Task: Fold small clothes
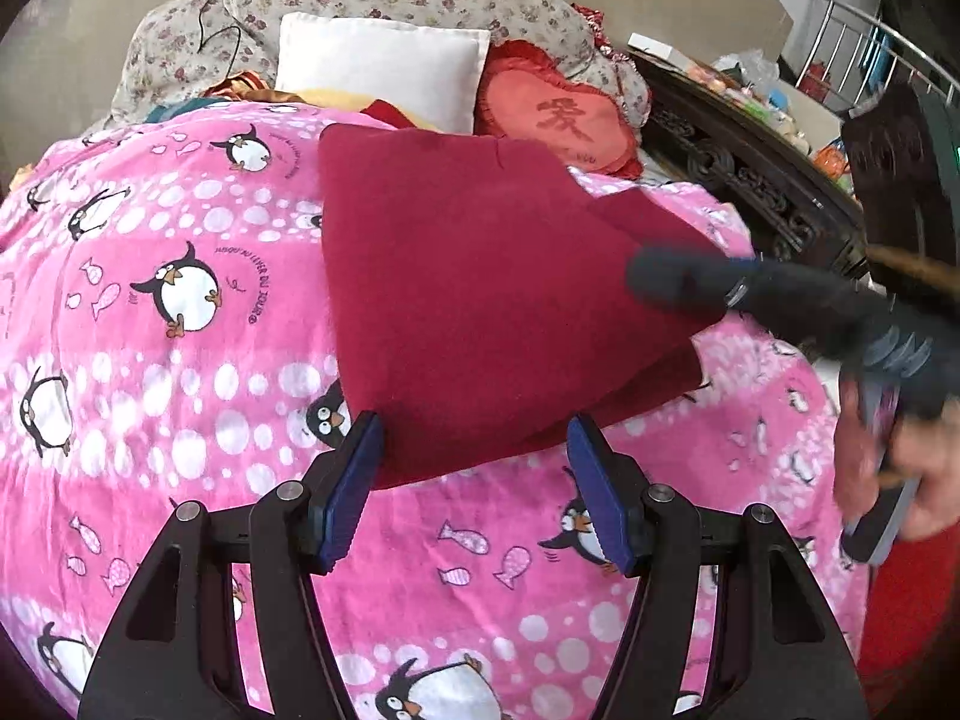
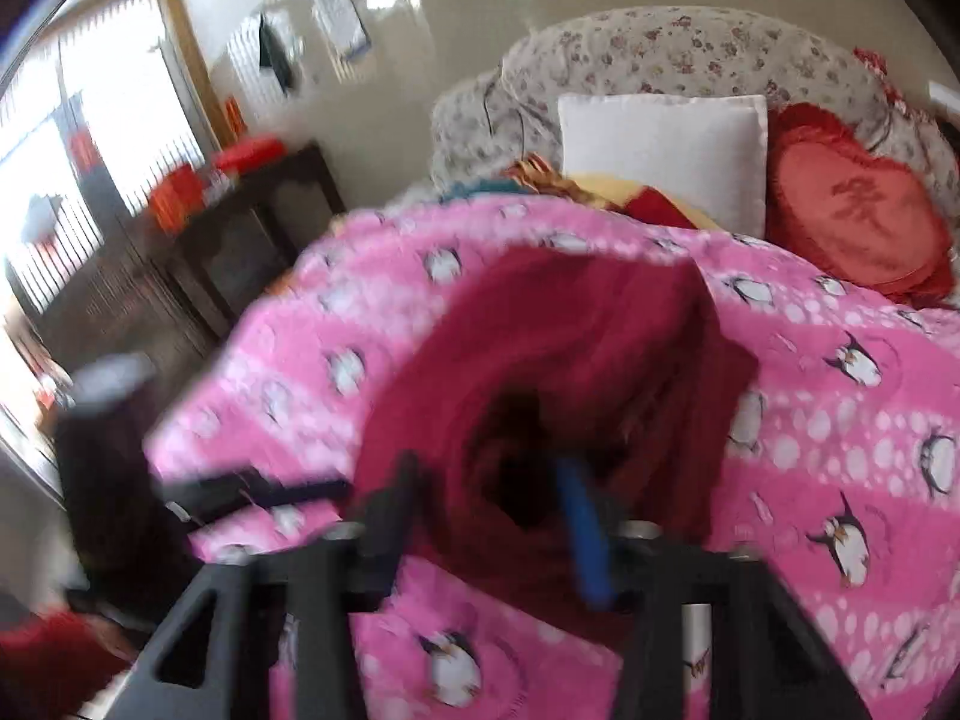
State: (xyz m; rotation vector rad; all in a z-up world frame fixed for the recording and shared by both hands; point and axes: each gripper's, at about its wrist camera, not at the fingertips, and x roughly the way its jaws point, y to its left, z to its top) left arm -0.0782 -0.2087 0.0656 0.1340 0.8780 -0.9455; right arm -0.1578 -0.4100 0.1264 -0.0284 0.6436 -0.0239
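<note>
Now L fingers [image 1: 474,492] spread by folded maroon fleece [image 1: 480,300]; R fingers [image 2: 480,516] pinching its fuzzy edge.

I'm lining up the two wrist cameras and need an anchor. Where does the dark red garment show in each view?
Left wrist view: the dark red garment fills the centre, lying folded on the pink penguin blanket.
Right wrist view: it sits at centre, slightly low, blurred, bunched just ahead of the gripper.
Shared landmark: the white pillow behind it.
</note>
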